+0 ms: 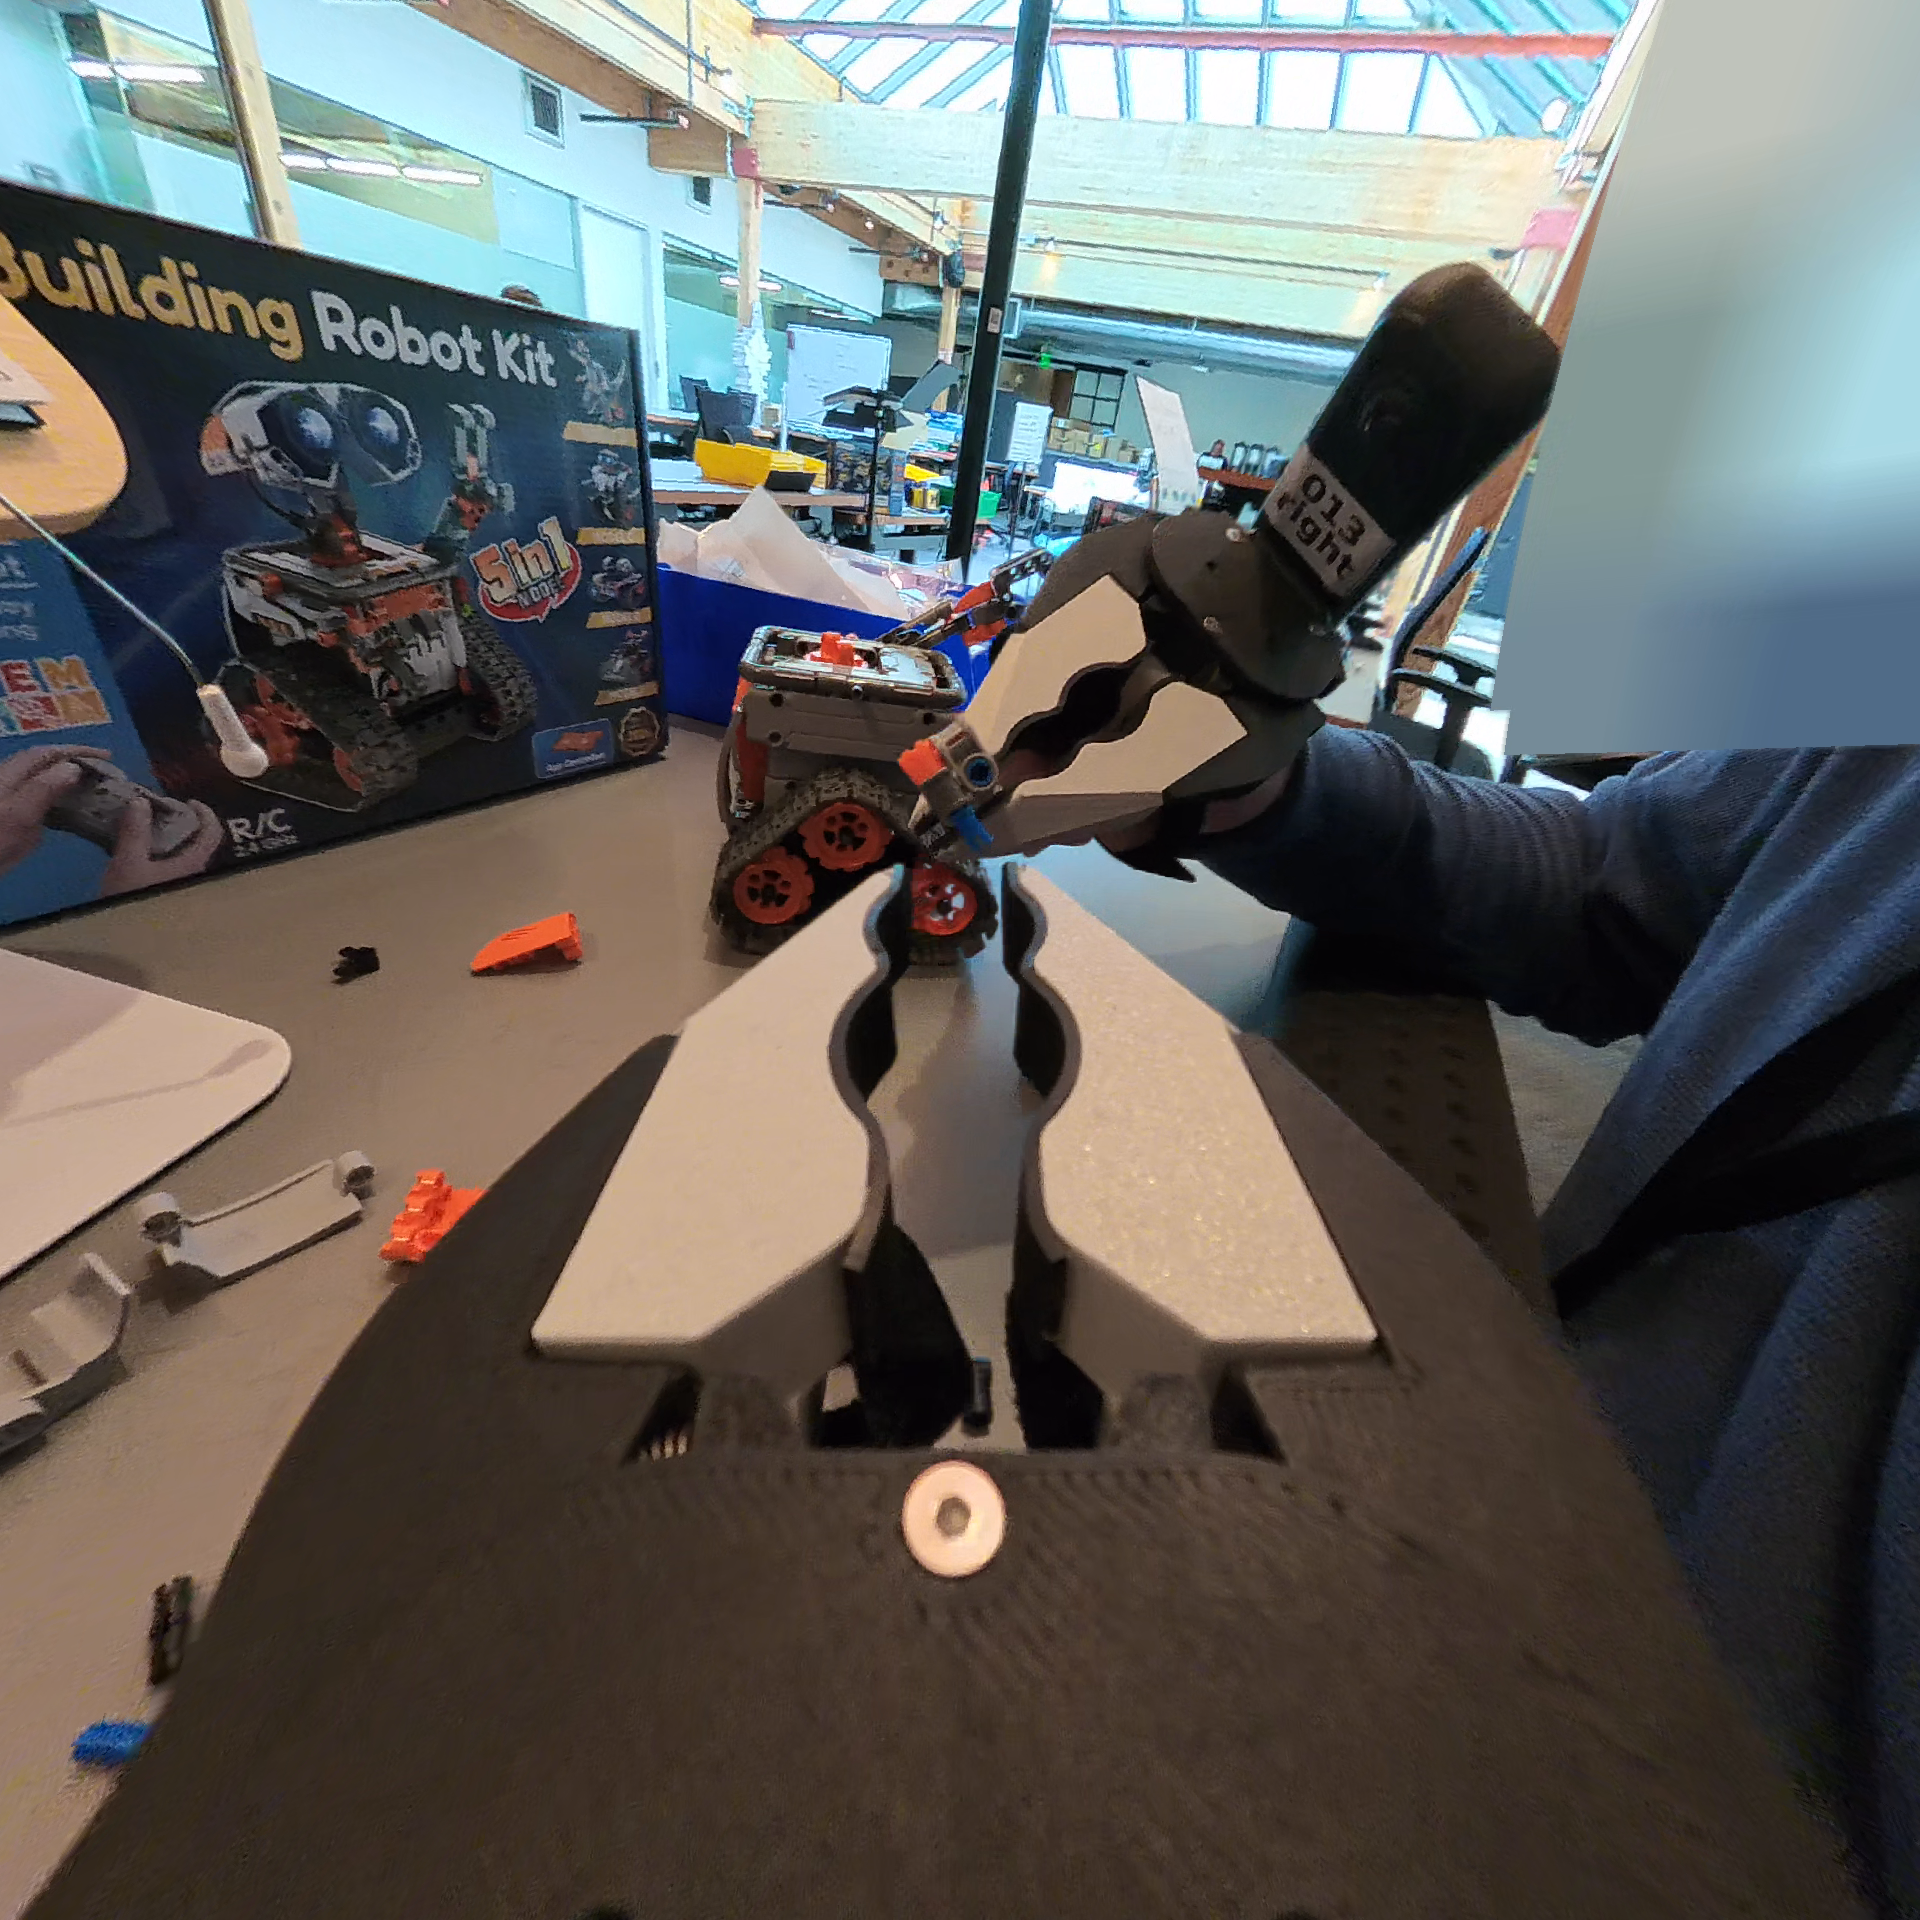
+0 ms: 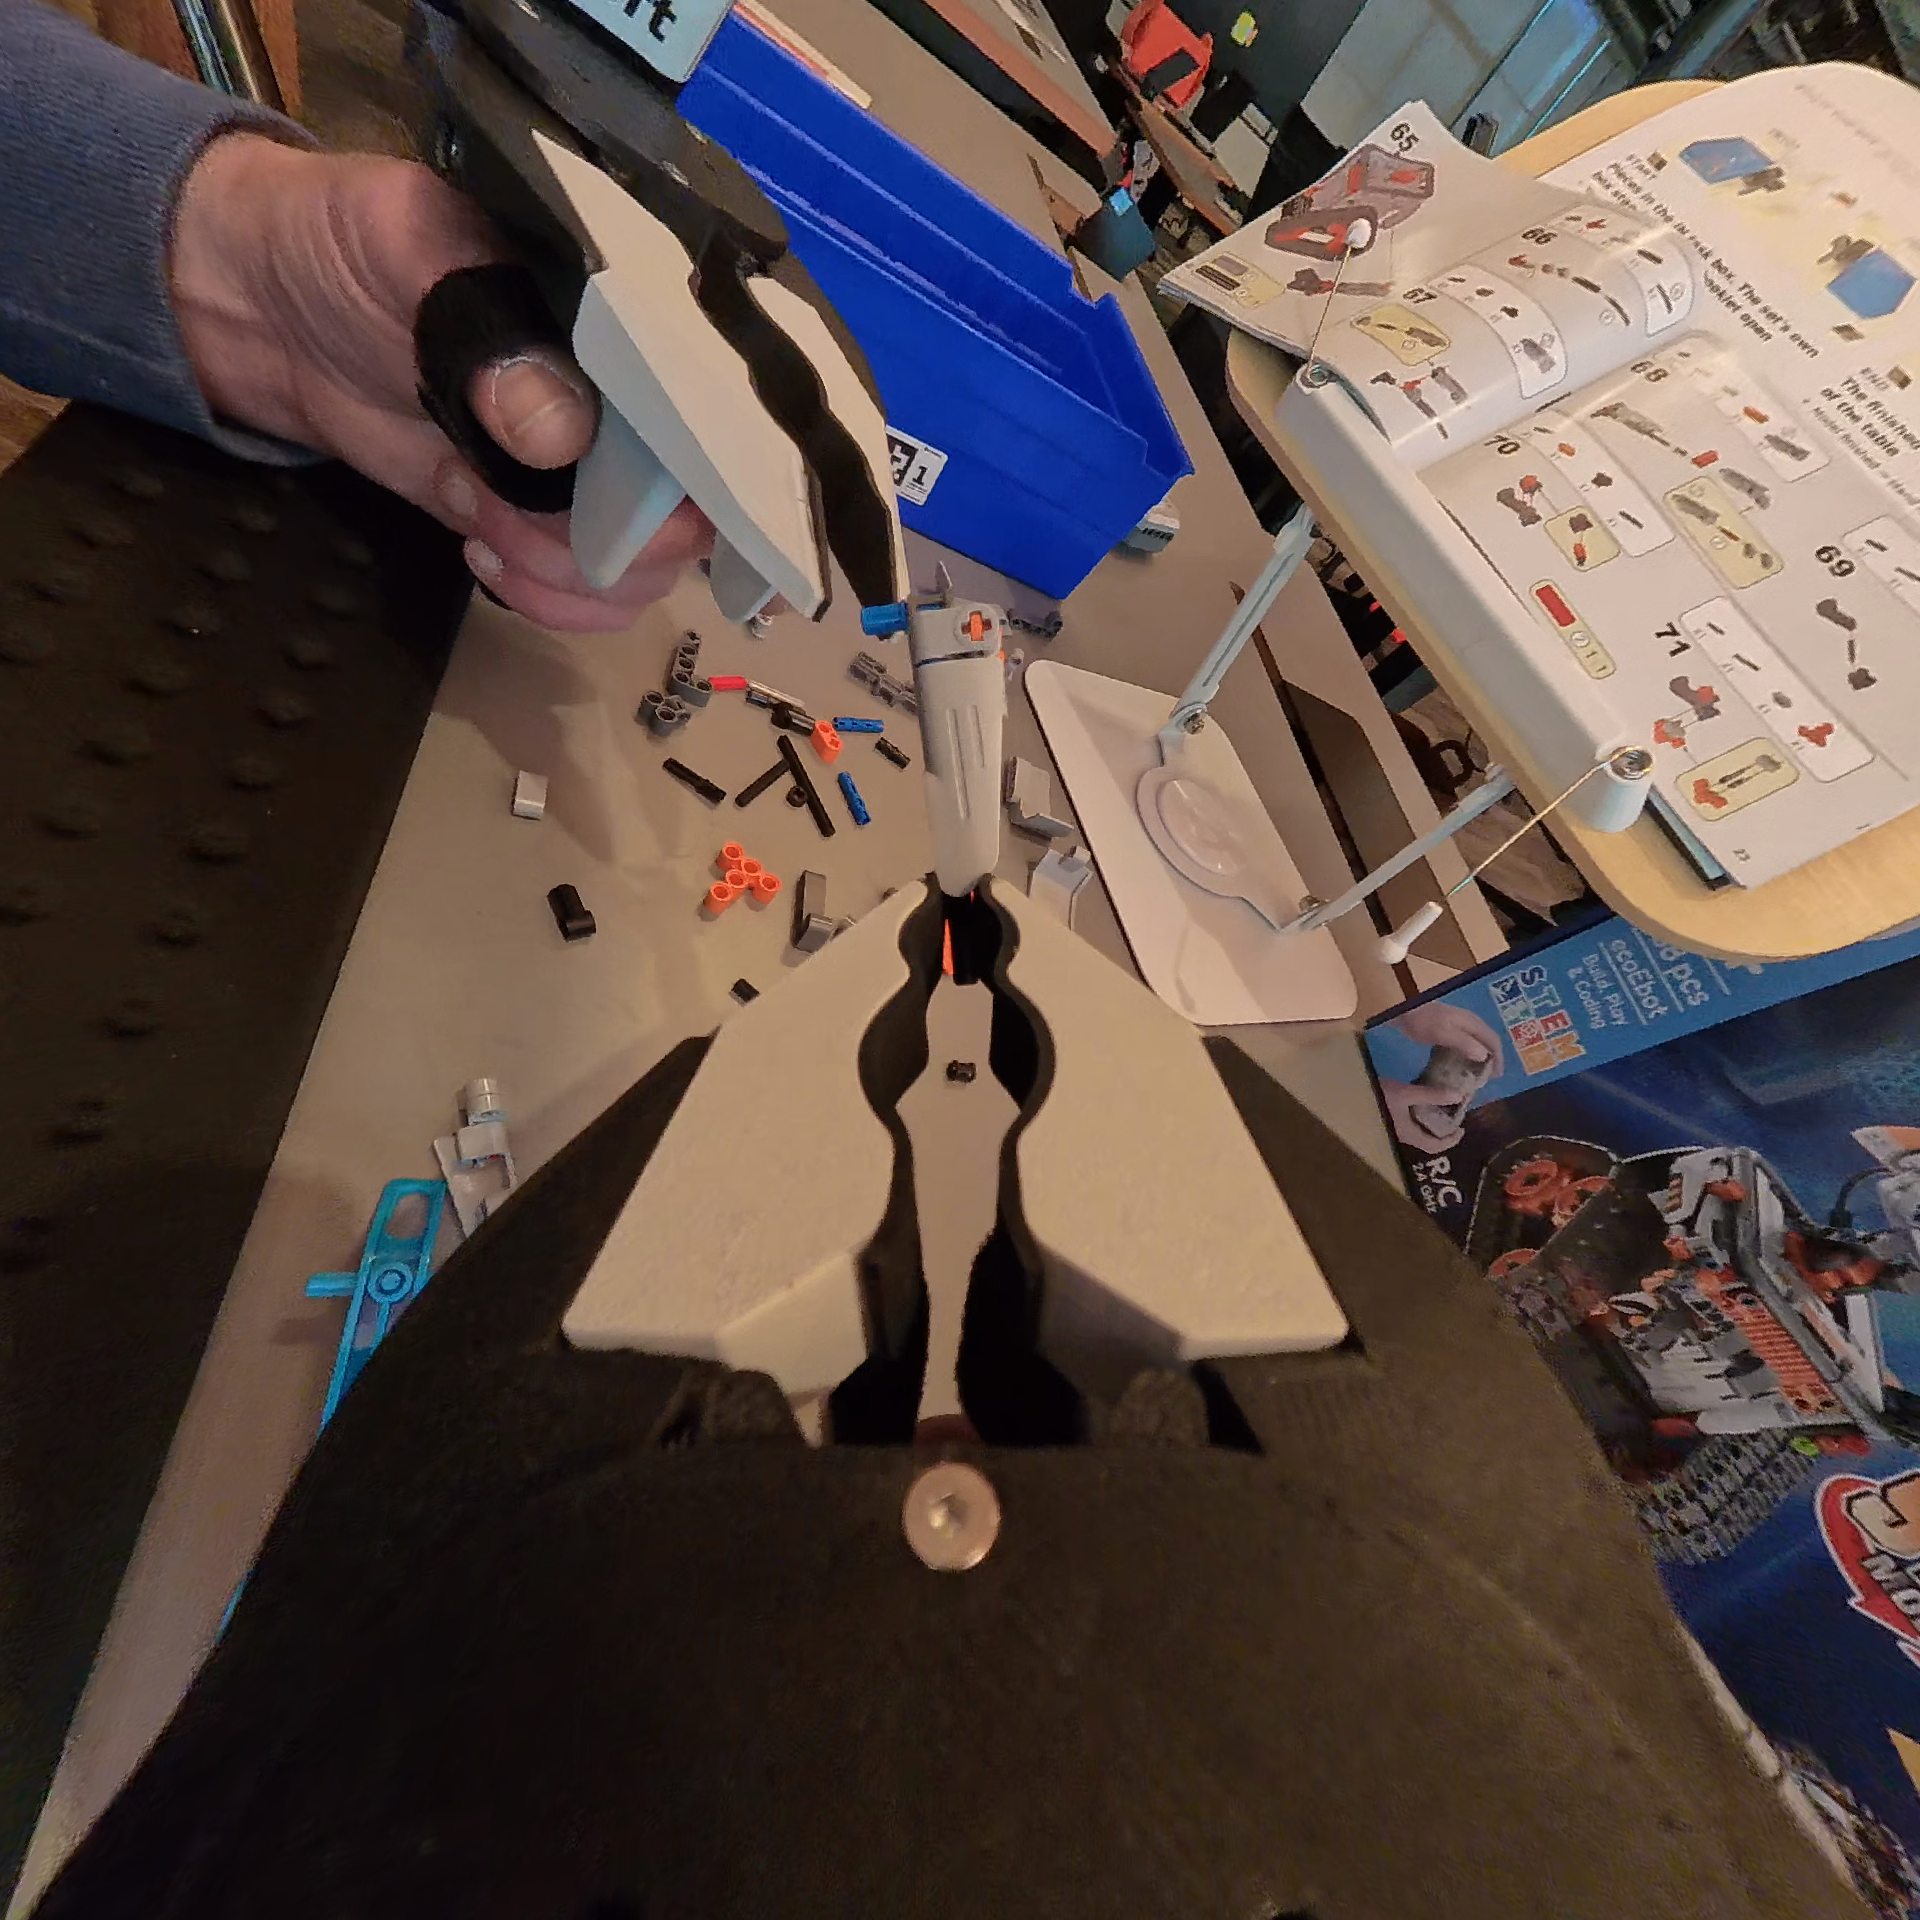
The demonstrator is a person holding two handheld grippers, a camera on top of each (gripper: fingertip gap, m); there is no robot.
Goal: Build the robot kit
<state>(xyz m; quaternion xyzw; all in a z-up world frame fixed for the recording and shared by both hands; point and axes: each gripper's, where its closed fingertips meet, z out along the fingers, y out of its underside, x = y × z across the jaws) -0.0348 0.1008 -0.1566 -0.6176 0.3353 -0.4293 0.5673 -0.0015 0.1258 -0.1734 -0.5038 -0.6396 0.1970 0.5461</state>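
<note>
We see the toy box (image 1: 312,561) far left and the tracked robot model (image 1: 831,790) mid-table. Our right gripper (image 2: 961,914) pinches a grey arm piece (image 2: 961,748) at its tips; our left gripper (image 1: 945,894), jaws spread, hovers empty just beside it.

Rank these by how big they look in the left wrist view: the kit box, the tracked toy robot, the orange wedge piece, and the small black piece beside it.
1. Kit box
2. Tracked toy robot
3. Orange wedge piece
4. Small black piece

The box stands behind the rest, so it is not nearness that makes it look largest.
</note>
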